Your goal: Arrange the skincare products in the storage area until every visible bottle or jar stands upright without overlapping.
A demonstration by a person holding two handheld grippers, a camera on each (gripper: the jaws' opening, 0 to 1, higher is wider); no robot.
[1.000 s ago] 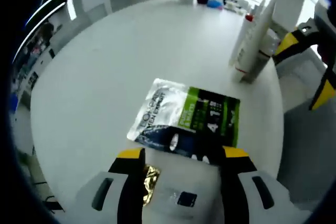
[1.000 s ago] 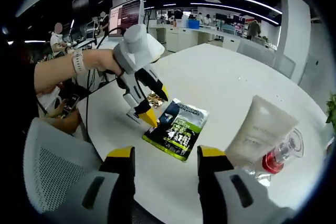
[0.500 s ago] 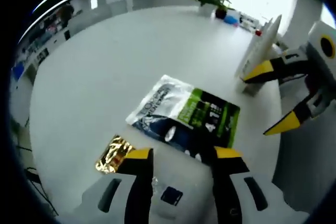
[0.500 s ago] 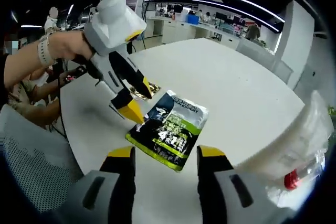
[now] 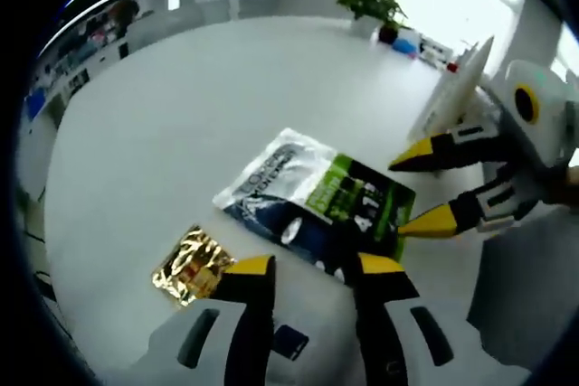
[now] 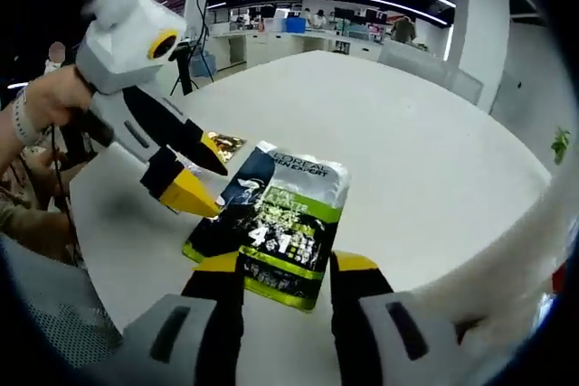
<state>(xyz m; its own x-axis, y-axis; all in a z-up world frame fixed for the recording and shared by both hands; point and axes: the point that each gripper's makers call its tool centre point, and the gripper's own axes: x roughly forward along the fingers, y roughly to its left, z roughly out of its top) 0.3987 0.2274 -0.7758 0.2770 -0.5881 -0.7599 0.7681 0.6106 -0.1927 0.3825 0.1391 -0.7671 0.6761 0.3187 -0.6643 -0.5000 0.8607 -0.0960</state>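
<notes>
your left gripper (image 5: pixel 306 267) and right gripper (image 6: pixel 286 265) both hang with fingers parted, holding nothing, over the flat sachet (image 6: pixel 271 221). the gold packet (image 5: pixel 188 264) lies beside it. the white tube (image 5: pixel 450 95) stands on the bench (image 5: pixel 181 133). little appears done.

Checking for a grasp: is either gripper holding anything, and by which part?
Nothing is held. The left gripper and right gripper are open, at opposite edges of the flat pouch.

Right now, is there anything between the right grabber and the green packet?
Nothing visible. The packet lies flat on the white table, just ahead of the right gripper, whose open jaws frame its near edge. The left gripper sits at the packet's far side, not in between.
</notes>
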